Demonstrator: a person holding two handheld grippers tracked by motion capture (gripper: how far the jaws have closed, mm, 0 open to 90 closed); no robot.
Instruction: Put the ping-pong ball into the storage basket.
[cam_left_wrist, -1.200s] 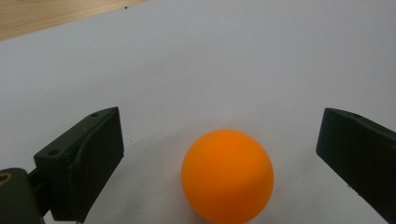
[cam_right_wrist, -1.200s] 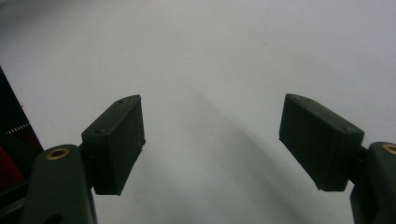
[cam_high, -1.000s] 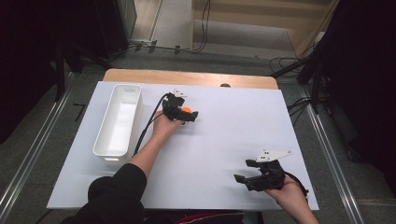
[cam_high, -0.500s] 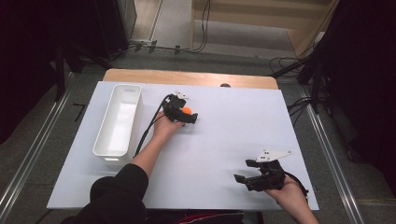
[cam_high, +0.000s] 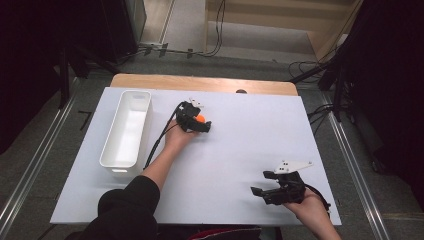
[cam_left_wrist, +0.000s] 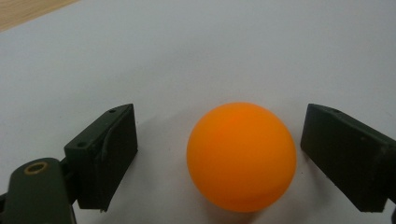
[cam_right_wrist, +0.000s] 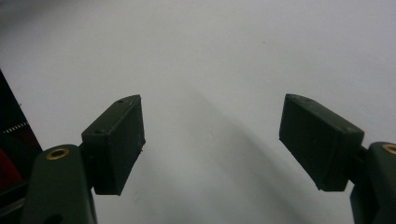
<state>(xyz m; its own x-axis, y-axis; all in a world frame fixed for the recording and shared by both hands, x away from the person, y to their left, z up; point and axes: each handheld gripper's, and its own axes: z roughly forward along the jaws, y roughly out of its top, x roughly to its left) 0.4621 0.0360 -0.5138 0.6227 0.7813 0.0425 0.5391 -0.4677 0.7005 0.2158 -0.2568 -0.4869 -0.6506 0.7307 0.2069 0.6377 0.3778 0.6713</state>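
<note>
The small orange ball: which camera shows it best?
The left gripper view: the smooth, round orange ball sits large on the white table, with gaps to either jaw of the left tongs, which have just been closing. The high view shows an orange speck.

Orange ball (cam_left_wrist: 241, 156) on the white table sheet (cam_high: 240, 150).
A smooth, matte, evenly orange sphere, whole and unmarked, resting on the sheet toward its far side, right of the white bin (cam_high: 126, 129); it casts a soft shadow beneath itself.
</note>
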